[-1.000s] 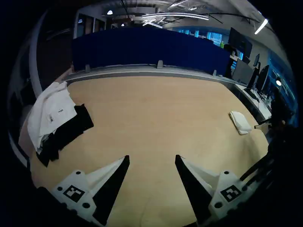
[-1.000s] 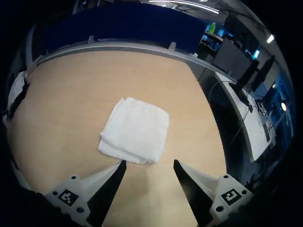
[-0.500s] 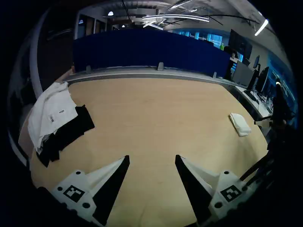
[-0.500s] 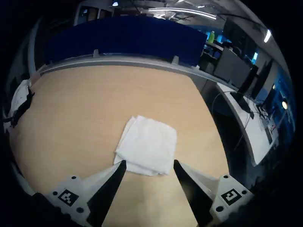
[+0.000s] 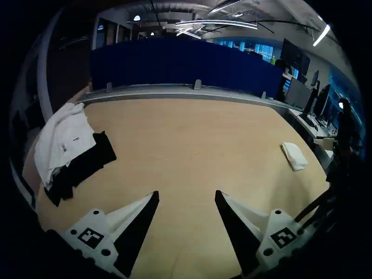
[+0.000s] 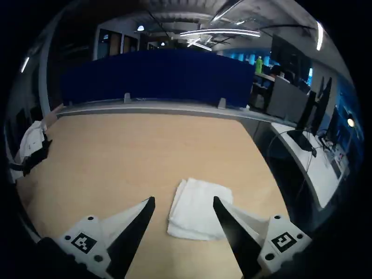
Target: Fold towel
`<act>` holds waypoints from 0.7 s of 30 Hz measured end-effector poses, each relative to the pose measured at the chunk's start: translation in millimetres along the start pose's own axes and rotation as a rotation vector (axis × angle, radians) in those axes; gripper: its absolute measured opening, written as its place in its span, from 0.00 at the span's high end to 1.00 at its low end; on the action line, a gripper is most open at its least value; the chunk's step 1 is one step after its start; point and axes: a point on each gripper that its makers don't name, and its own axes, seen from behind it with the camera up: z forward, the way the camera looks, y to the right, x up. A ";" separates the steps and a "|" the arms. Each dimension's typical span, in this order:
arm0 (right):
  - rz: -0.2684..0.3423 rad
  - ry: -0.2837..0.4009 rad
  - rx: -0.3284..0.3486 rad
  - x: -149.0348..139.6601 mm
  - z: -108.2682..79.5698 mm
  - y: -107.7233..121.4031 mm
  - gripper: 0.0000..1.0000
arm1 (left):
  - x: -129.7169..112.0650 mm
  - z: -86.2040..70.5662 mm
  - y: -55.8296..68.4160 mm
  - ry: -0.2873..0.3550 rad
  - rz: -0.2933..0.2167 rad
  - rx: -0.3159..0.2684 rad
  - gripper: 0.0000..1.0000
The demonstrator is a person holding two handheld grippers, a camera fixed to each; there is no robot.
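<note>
While the right gripper [image 6: 182, 199] is hovering low over the wooden table [image 6: 107, 153], its two fingers are standing wide apart and gripping nothing. The folded white towel [image 6: 200, 211] is lying flat on the wood right at the fingertips. It is sitting in the gap between them and reaching toward the right-hand finger. That finger's tip is overlapping the towel's edge in the right gripper view, and I cannot tell whether it is touching the cloth. The left-hand finger is sitting apart from the towel, over bare wood. Past the fingertips the tabletop is stretching away to a blue partition [image 6: 158, 76] that is running along its far edge. Out beyond the right-hand finger, a neighbouring desk [image 6: 321, 174] is carrying dark monitors [image 6: 321, 100].

As the left gripper [image 5: 186, 192] is hanging over another part of the same table, its fingers are spread just as wide and holding nothing, with bare wood showing between them. Farther out, well to the left of the left-hand finger, a white cloth [image 5: 63, 137] is lying partly over a black cloth [image 5: 86, 162] near the table's edge. Well beyond the right-hand finger and off to its right, the towel [image 5: 294, 156] is showing as a small white bundle near the table's edge.
</note>
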 end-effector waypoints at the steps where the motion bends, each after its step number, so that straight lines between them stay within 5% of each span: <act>1: 0.001 0.007 0.005 2.4 -0.1 -3.3 0.03 | 0.5 0.0 -0.2 0.001 0.000 0.000 0.11; 12: 0.031 0.120 0.068 37.8 -2.3 -45.3 0.03 | 12.3 2.8 -4.2 0.036 -0.005 0.007 0.11; 21: 0.083 0.275 0.116 86.2 -8.6 -83.5 0.03 | 65.4 7.2 -23.7 0.189 -0.040 0.049 0.11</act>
